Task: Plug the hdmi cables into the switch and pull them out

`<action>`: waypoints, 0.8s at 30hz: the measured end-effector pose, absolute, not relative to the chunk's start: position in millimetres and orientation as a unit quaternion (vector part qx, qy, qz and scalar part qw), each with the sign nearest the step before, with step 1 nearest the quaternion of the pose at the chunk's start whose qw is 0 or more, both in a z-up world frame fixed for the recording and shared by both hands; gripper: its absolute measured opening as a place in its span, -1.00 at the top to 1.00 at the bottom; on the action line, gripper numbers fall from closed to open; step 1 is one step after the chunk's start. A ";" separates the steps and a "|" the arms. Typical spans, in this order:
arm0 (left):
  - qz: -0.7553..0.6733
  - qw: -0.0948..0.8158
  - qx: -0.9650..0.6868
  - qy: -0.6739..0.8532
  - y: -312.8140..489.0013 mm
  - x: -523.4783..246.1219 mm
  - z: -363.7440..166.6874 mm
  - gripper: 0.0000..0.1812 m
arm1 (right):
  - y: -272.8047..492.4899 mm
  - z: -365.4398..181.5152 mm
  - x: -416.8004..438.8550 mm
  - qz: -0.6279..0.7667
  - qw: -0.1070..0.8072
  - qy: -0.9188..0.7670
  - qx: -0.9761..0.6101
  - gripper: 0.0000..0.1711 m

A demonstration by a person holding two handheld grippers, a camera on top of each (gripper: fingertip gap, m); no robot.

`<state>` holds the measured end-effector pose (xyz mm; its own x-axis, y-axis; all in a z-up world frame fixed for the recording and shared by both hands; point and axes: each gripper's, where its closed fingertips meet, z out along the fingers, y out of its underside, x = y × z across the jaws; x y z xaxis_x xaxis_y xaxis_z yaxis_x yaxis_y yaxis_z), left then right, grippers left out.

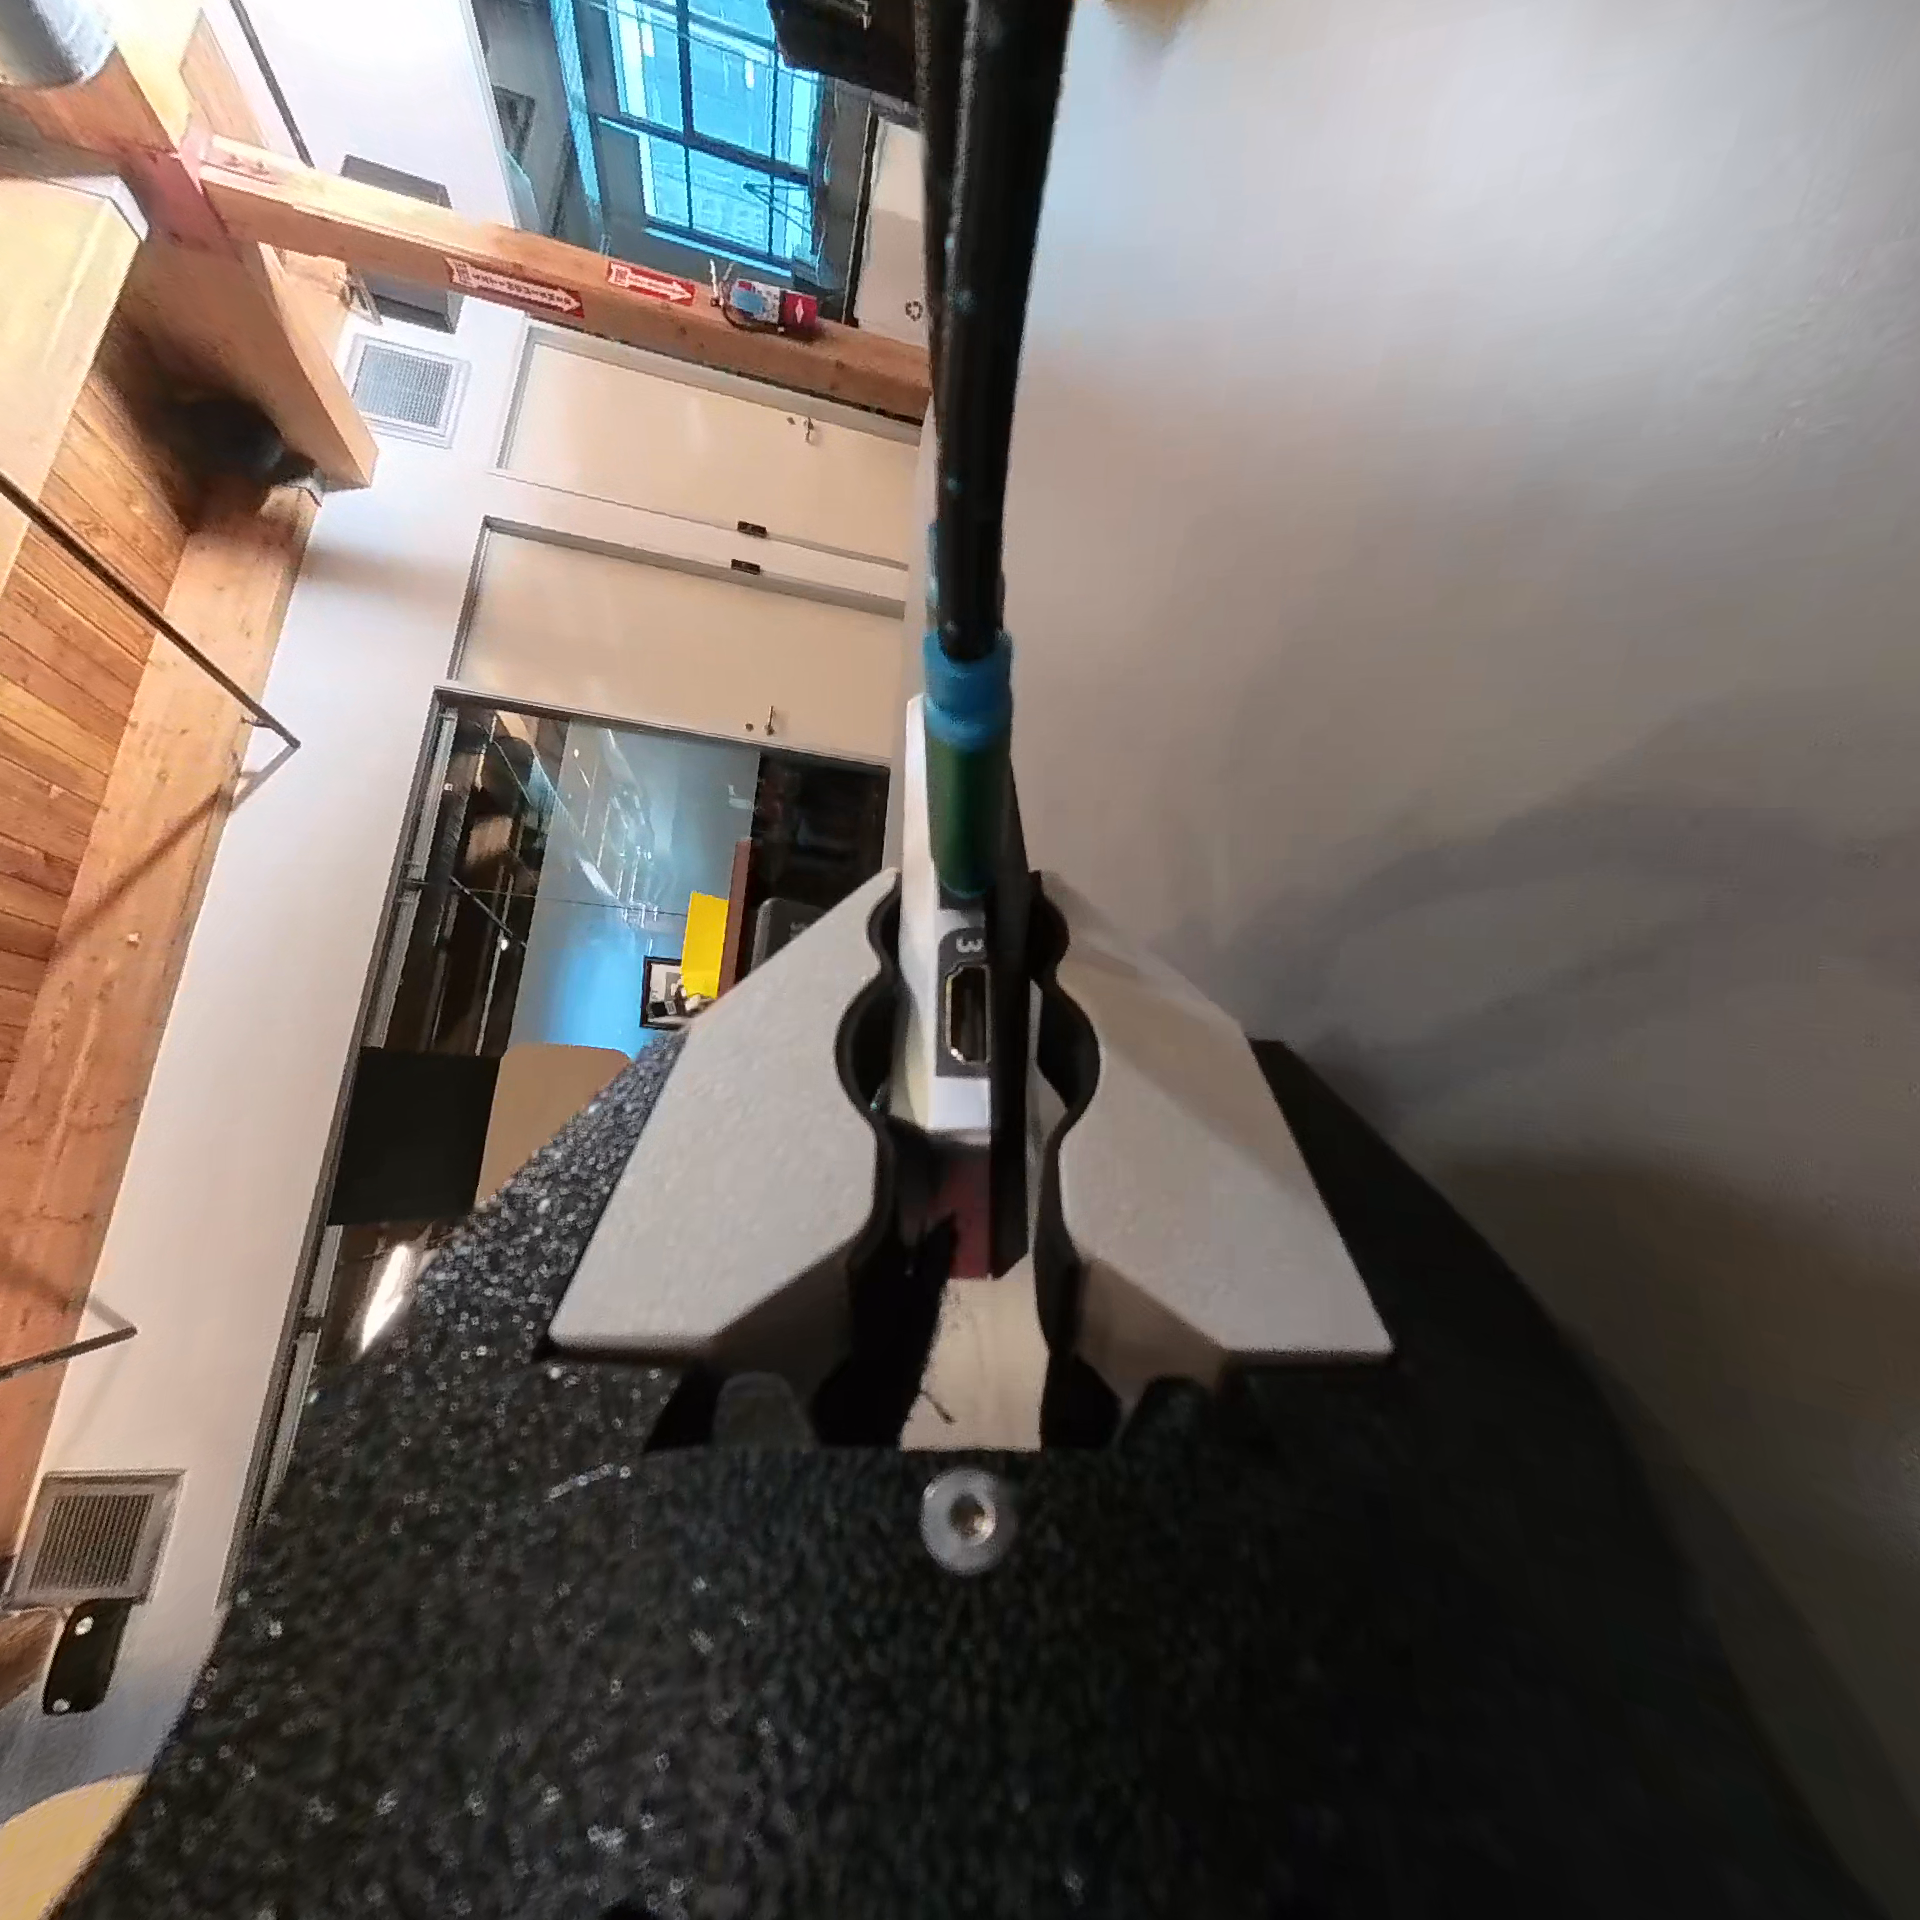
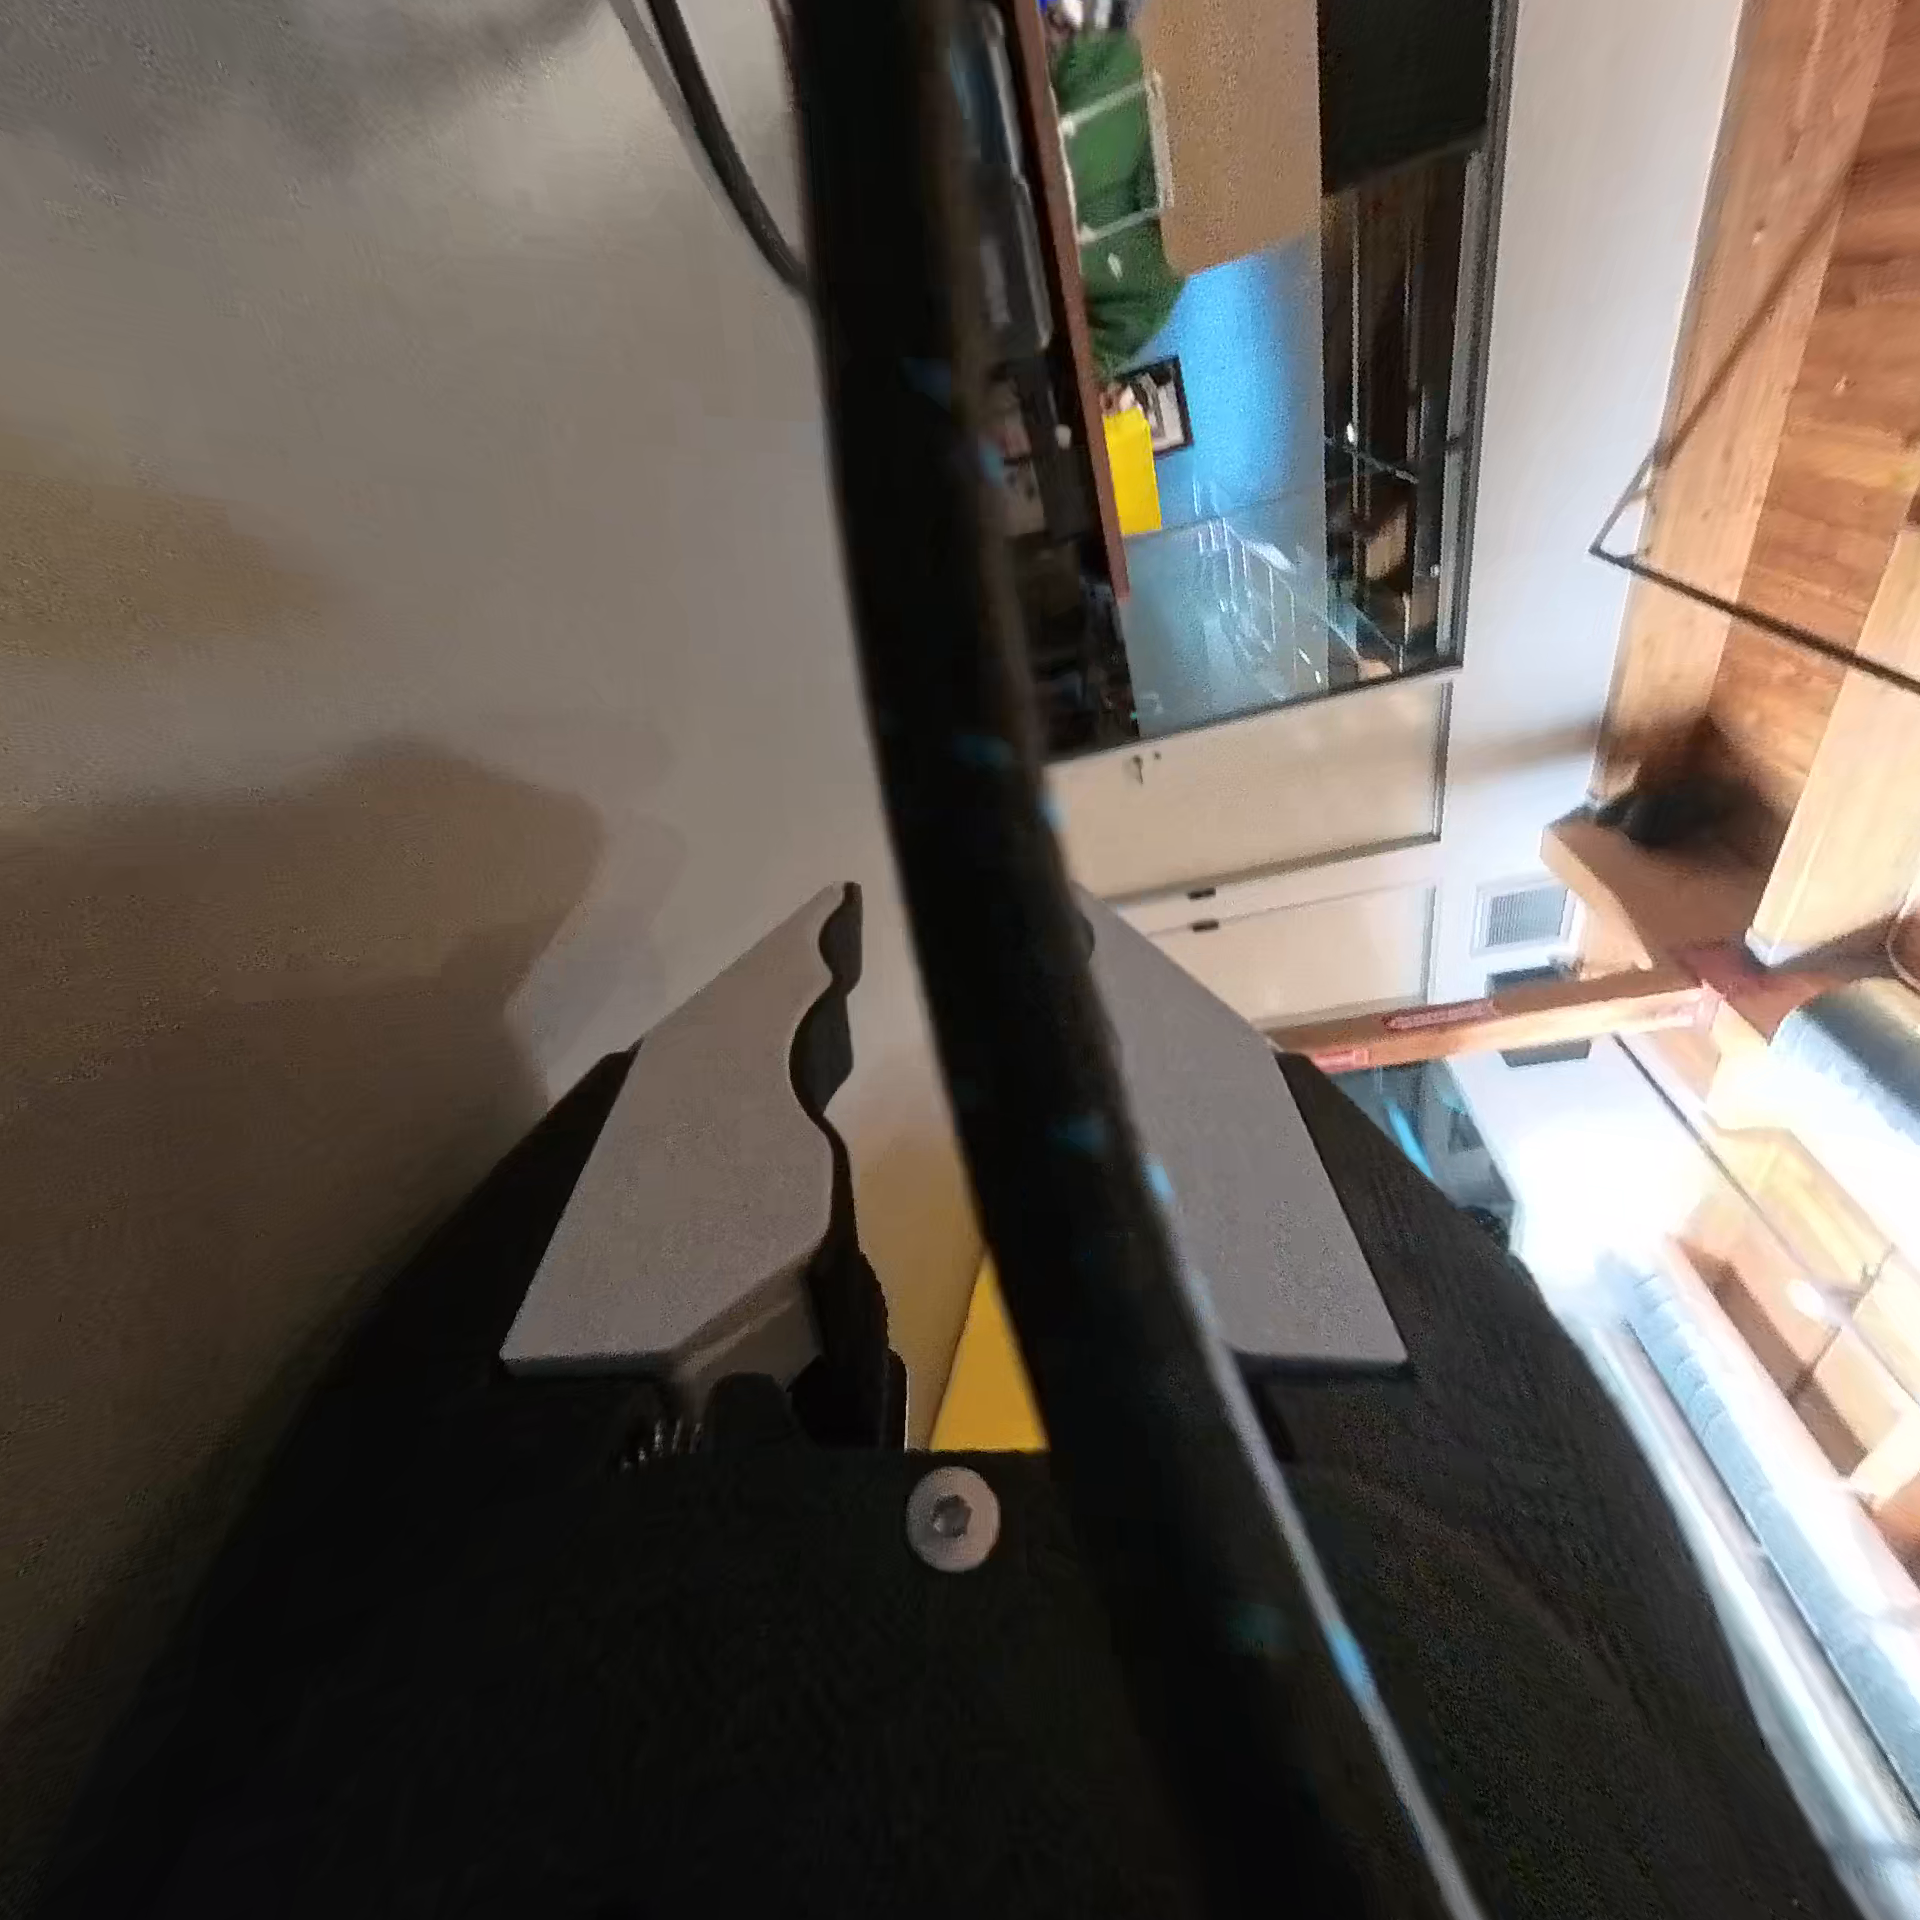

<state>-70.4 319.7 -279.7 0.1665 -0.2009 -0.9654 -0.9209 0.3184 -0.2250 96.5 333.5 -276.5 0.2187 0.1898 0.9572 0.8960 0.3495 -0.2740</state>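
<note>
Between the left gripper's (image 1: 966,1049) closed fingers sits the white switch (image 1: 940,997), a green plug (image 1: 961,810) in it. Farther off, the right gripper (image 2: 966,1039) gapes around a black cable (image 2: 935,623), holding nothing; pulling could twist the switch loose.

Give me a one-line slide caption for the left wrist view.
Left gripper clamps the white HDMI switch, one port open beside a plugged black cable.
</note>
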 end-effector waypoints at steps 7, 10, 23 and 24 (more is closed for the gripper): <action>0.303 0.570 -0.507 0.572 322.5 -74.2 -286.1 0.78 | 322.4 -243.1 137.3 -0.513 0.522 -0.587 -0.348 0.58; 0.307 0.557 -0.504 0.584 322.9 -69.9 -291.9 0.78 | 312.8 -236.1 177.1 -0.531 0.489 -0.595 -0.353 0.58; 0.277 0.551 -0.534 0.578 327.0 -67.8 -298.3 0.77 | 267.9 -165.1 108.7 -0.189 0.644 -0.625 -0.398 0.61; 0.275 0.549 -0.536 0.580 326.1 -67.6 -299.1 0.77 | 260.3 -176.3 78.4 -0.099 0.631 -0.648 -0.415 0.60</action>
<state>-67.6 326.1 -299.1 0.1764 -0.3194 -0.9311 -0.9230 0.2749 -0.2692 78.4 260.3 -176.3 0.1401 0.4125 0.9001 0.6628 0.6363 -0.3947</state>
